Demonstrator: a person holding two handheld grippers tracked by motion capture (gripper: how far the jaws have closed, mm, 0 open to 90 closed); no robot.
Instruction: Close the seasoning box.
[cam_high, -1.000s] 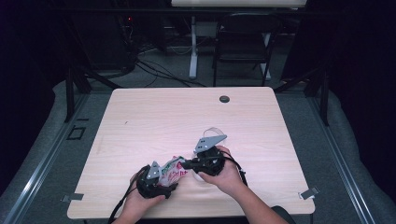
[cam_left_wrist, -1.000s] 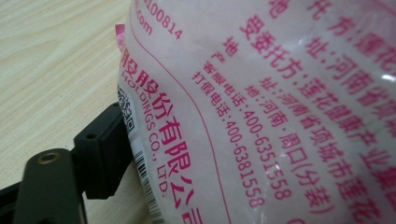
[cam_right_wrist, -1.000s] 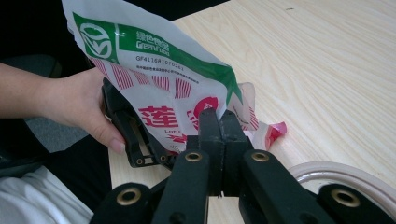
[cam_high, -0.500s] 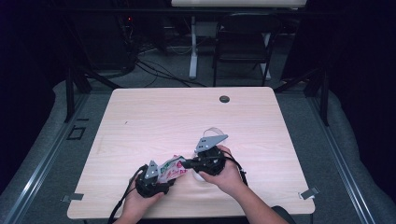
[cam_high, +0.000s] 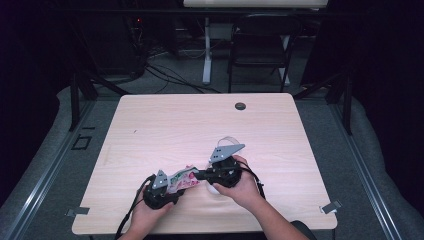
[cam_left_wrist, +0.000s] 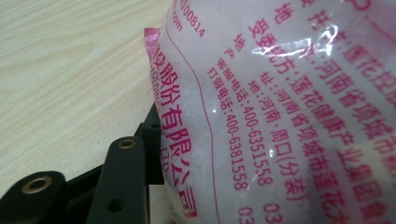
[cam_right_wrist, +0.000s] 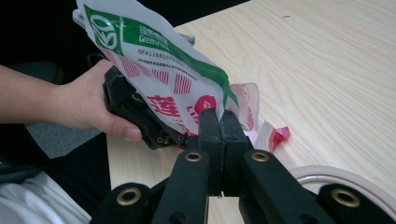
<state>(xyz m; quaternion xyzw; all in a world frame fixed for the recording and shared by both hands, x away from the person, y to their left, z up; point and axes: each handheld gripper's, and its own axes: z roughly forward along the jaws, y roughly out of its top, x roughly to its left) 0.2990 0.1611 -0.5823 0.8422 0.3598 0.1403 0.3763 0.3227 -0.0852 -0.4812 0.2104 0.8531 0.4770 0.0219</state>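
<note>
A printed plastic pouch (cam_high: 182, 178) is held just above the near edge of the wooden tabletop (cam_high: 165, 130), stretched between the two grippers. In the right gripper view the jaws of the right gripper (cam_right_wrist: 218, 122) are seen pressed together on the edge of the pouch (cam_right_wrist: 177, 79), which carries a green band and red print. The left gripper (cam_high: 161, 186) is seen at the pouch's other end in the high view; in the left gripper view the pouch (cam_left_wrist: 289, 107), white with pink lettering, lies against one black jaw, and it cannot be told how those jaws stand. A pale round rim (cam_right_wrist: 341, 179) is seen on the tabletop beside the right gripper
</note>
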